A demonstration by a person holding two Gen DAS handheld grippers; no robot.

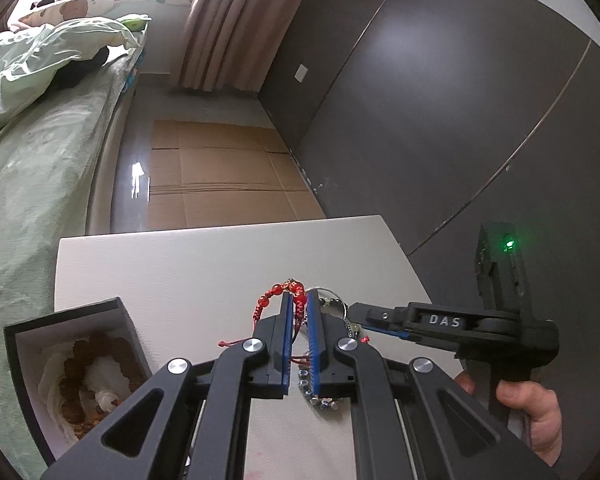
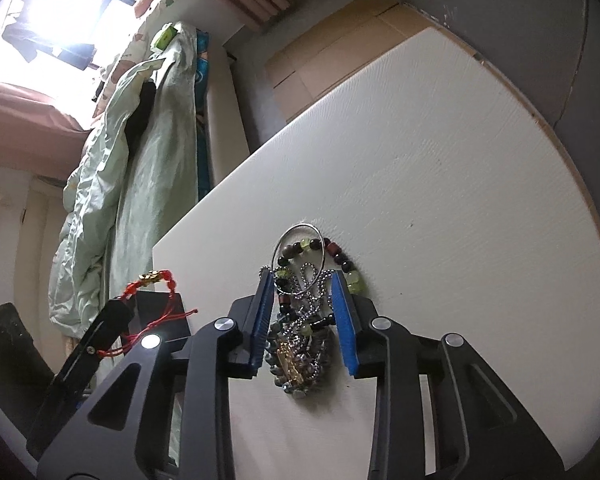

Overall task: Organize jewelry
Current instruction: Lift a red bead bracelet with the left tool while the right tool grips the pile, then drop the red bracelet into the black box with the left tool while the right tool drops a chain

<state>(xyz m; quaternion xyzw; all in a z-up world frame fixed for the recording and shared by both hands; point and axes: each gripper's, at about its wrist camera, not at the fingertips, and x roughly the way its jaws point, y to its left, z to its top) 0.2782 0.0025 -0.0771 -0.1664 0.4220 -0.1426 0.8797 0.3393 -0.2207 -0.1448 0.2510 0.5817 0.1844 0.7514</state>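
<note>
My left gripper (image 1: 300, 294) is shut on a red beaded bracelet (image 1: 274, 291), held above the white table (image 1: 180, 264). Its red cords trail down between the blue pads. To the left stands an open black box (image 1: 134, 332) with a brown bead bracelet (image 1: 120, 348) on its white lining. In the right wrist view my right gripper (image 2: 302, 276) stands open astride a jewelry pile (image 2: 300, 320) of beaded bracelets, a ball chain, a silver ring (image 2: 300, 248) and a gold pendant (image 2: 288, 360). There the left gripper (image 2: 126, 300) with the red bracelet (image 2: 156, 278) shows at lower left.
A bed with a green quilt (image 1: 28, 160) runs along the table's left side. Flat cardboard (image 1: 220, 168) lies on the floor beyond the table's far edge. A dark wall (image 1: 420, 120) rises on the right. A person's hand (image 1: 540, 412) grips the right gripper (image 1: 356, 309).
</note>
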